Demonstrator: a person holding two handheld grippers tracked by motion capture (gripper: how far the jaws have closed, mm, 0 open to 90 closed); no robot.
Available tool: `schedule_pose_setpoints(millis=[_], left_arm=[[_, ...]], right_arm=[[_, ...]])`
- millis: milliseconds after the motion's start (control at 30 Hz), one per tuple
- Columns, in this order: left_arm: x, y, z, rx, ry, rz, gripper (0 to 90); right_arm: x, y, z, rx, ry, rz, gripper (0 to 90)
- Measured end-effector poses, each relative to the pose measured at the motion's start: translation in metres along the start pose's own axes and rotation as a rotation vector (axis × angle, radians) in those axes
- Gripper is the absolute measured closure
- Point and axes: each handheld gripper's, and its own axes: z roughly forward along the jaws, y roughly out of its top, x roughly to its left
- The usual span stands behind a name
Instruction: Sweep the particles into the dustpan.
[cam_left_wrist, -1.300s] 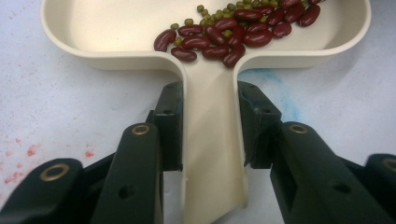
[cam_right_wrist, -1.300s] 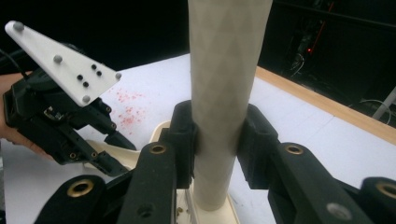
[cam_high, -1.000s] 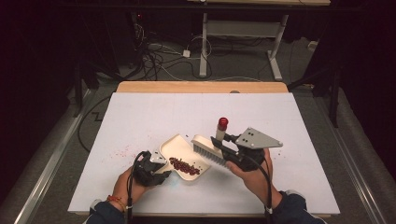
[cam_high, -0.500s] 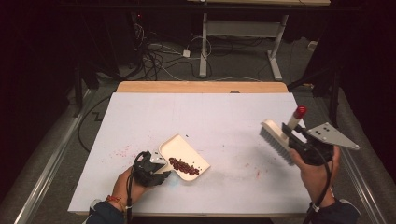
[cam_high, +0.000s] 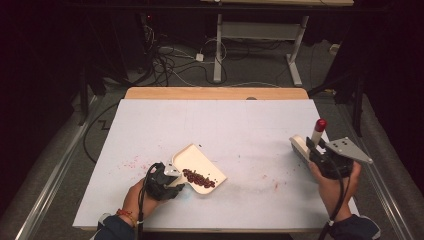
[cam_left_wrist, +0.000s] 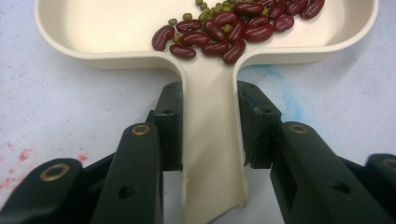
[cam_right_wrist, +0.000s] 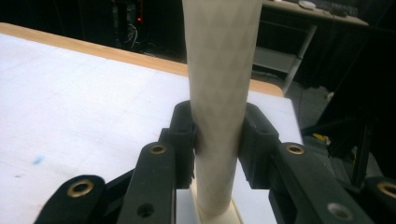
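A cream dustpan (cam_high: 196, 159) lies on the white table, near the front left. Red kidney beans (cam_high: 198, 178) and a few small green ones are heaped at its handle end. My left gripper (cam_high: 172, 182) is shut on the pan's handle (cam_left_wrist: 210, 140); in the left gripper view the beans (cam_left_wrist: 224, 32) lie just beyond the jaws. Near the table's right edge my right gripper (cam_high: 314, 150) is shut on a cream brush (cam_high: 299, 146) with a red-tipped handle (cam_high: 320, 125). In the right gripper view this handle (cam_right_wrist: 219, 70) rises upright between the pads.
Faint red stains mark the table (cam_high: 225, 120) left of the pan and at the front right. A wooden strip (cam_high: 215, 93) runs along the far edge. Cables and desk legs stand on the dark floor beyond. The right hand is close to the table's right edge.
My right gripper has carried the brush from beside the dustpan over to the table's right edge. The left gripper and the pan have stayed put.
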Motion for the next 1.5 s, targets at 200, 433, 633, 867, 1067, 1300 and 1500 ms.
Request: schedule_pose_setpoints(millis=[200,433,633,867,1067,1300,1500], left_arm=[[-0.003,0.001,0.000,-0.001,-0.005,0.009,63.5],[-0.010,0.001,-0.001,0.003,-0.018,0.033,63.6],[-0.014,0.003,-0.002,0.004,-0.024,0.047,63.5],[-0.023,0.005,-0.002,0.005,-0.043,0.075,63.6],[-0.029,0.007,-0.002,0.009,-0.049,0.090,63.6],[-0.030,0.009,0.000,0.013,-0.050,0.077,63.6],[-0.032,0.011,0.002,0.016,-0.048,0.078,63.6]], right_arm=[[0.032,0.015,0.008,-0.041,0.101,0.037,70.8],[0.036,0.025,-0.001,-0.097,0.127,0.006,70.8],[0.034,0.011,-0.004,-0.040,0.163,-0.003,70.8],[0.049,0.014,-0.017,-0.026,0.283,-0.071,70.8],[0.064,0.012,-0.024,-0.002,0.371,-0.094,70.8],[0.097,0.010,-0.032,-0.014,0.429,-0.145,70.8],[0.122,0.010,-0.038,-0.033,0.516,-0.144,70.8]])
